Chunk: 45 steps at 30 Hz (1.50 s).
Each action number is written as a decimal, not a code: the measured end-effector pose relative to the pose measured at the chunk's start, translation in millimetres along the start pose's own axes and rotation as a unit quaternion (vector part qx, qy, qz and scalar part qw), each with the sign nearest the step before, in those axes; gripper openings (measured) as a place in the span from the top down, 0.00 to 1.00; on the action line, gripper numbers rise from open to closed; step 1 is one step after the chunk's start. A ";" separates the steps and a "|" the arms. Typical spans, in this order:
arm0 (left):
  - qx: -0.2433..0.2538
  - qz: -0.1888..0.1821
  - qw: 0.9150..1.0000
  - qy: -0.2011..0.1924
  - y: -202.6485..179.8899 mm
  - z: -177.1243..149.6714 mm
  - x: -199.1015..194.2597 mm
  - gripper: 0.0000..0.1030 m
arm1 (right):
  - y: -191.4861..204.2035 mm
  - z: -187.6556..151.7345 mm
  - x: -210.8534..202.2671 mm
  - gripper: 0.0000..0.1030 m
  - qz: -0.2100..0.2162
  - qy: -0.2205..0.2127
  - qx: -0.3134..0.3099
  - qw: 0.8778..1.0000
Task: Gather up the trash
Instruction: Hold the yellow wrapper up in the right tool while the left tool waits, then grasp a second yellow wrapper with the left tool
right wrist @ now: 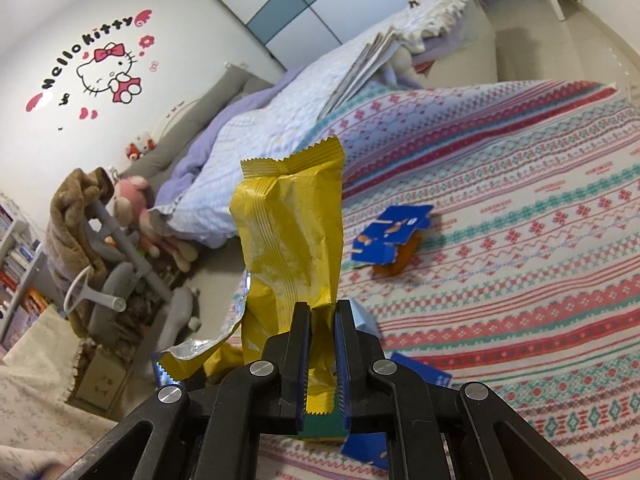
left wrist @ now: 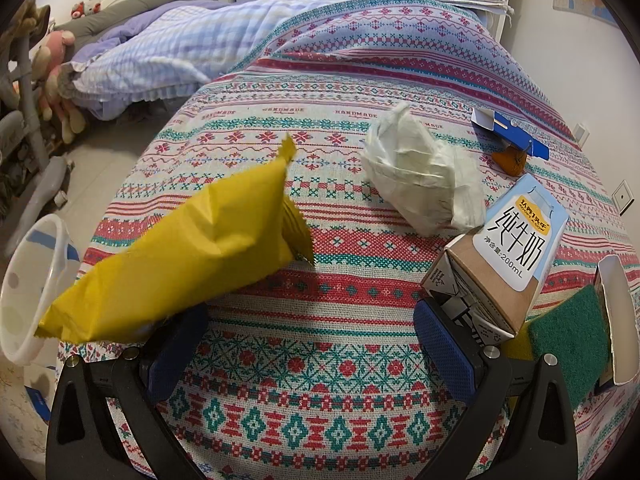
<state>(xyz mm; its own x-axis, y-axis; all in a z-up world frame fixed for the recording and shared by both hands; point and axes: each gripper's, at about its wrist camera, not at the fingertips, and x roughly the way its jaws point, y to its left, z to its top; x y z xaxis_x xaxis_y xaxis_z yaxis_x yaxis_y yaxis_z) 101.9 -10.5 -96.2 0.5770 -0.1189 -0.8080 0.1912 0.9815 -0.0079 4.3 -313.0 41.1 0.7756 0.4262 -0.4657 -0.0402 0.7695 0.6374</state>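
- Yellow snack wrapper [right wrist: 294, 240] is pinched in the right gripper [right wrist: 322, 320], above the patterned tablecloth [left wrist: 320, 360].
- Left gripper [left wrist: 312, 344] gapes wide and empty beside the milk carton [left wrist: 504, 256], which lies on that tablecloth.

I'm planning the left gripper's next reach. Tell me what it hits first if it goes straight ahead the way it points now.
Probably the patterned tablecloth first, since the open left gripper looks down onto bare cloth. Further along that line lies the crumpled white paper. The yellow wrapper and milk carton sit to either side. Depth is uncertain.

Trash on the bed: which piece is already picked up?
The yellow snack wrapper, pinched in the right gripper; the milk carton and crumpled paper lie loose.
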 end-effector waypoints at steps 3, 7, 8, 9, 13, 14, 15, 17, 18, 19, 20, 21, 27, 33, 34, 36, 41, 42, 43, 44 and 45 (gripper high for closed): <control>0.000 0.000 1.000 0.000 0.3 0.0 -0.1 0.00 | 0.7 -2.0 -1.0 0.89 0.000 -0.004 0.000 1.000; -0.002 -0.002 1.000 0.001 0.3 1.2 1.5 0.00 | -0.2 -3.4 0.4 0.89 -0.004 -0.005 0.000 1.000; -0.008 0.000 1.000 0.001 0.1 3.7 3.0 0.00 | 0.6 -3.1 1.6 0.89 -0.007 -0.004 -0.003 1.000; -0.015 0.004 1.000 0.005 0.0 4.4 3.1 0.00 | 1.1 -3.2 2.4 0.89 -0.010 -0.004 -0.006 1.000; 0.003 -0.005 0.999 0.044 -7.3 -14.3 -21.9 0.00 | 7.4 -5.4 1.3 0.89 -0.017 -0.009 -0.018 1.000; 0.019 -0.005 0.999 0.049 -11.9 -22.8 -32.5 0.00 | 8.2 -4.9 1.8 0.89 -0.016 -0.011 -0.018 1.000; 0.035 -0.010 0.998 0.050 -16.0 -30.6 -41.8 0.00 | 8.2 -4.5 3.0 0.89 -0.016 -0.011 -0.018 1.000; 0.062 -0.028 0.997 0.046 -19.9 -49.0 -63.6 0.00 | 11.0 -5.4 5.6 0.89 -0.017 -0.009 -0.021 1.000; 0.073 -0.031 0.996 0.043 -19.7 -56.9 -74.4 0.00 | 12.1 -6.3 6.7 0.89 -0.018 -0.008 -0.022 1.000; 0.081 -0.029 0.996 0.038 -18.2 -61.6 -82.4 0.00 | 13.0 -7.0 7.8 0.89 -0.019 -0.007 -0.023 1.000; 0.093 -0.026 0.995 0.025 -16.2 -66.9 -93.2 0.00 | 14.6 -7.9 9.1 0.89 -0.020 -0.007 -0.026 0.999; 0.104 -0.021 0.994 0.014 -14.7 -70.1 -100.8 0.00 | 14.8 -8.5 9.6 0.89 -0.020 -0.006 -0.027 0.999; 0.141 0.033 0.988 -0.047 17.4 -65.4 -121.5 0.00 | 19.2 -10.7 15.9 0.89 -0.022 -0.003 -0.028 0.999; 0.243 0.054 0.969 -0.005 6.7 -38.0 -61.1 0.00 | 30.2 -15.7 26.9 0.89 -0.021 0.010 -0.043 0.999; 0.249 0.045 0.967 0.005 3.2 -34.8 -50.2 0.01 | 30.7 -16.3 27.7 0.89 -0.023 0.011 -0.045 0.999; 0.225 0.014 0.974 0.020 8.4 -28.5 -42.7 0.14 | 30.1 -16.8 27.9 0.89 -0.026 0.011 -0.045 0.999; 0.160 -0.057 0.985 0.036 32.3 -15.1 -51.6 0.65 | 26.4 -15.2 24.5 0.89 -0.029 0.005 -0.040 0.999; 0.155 -0.062 0.985 0.036 34.6 -14.8 -54.3 0.67 | 27.5 -15.4 24.6 0.89 -0.028 0.005 -0.040 0.999; 0.142 -0.075 0.987 0.031 39.3 -13.7 -60.5 0.69 | 28.8 -15.6 25.1 0.89 -0.028 0.005 -0.042 0.999; 0.132 -0.084 0.987 0.026 43.0 -13.4 -65.5 0.69 | 31.2 -16.4 25.9 0.89 -0.029 0.005 -0.045 0.999; 0.123 -0.093 0.988 0.023 45.9 -14.2 -70.0 0.70 | 33.3 -17.2 27.1 0.89 -0.029 0.006 -0.048 0.998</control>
<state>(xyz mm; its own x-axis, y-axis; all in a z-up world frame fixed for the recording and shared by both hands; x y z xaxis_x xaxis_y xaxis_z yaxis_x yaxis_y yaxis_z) 59.0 45.0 -48.4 0.4779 -0.2804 -0.8325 0.4809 0.8766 -0.0192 13.1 -267.7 39.1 0.7702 0.3849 -0.5086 -0.0554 0.8347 0.5479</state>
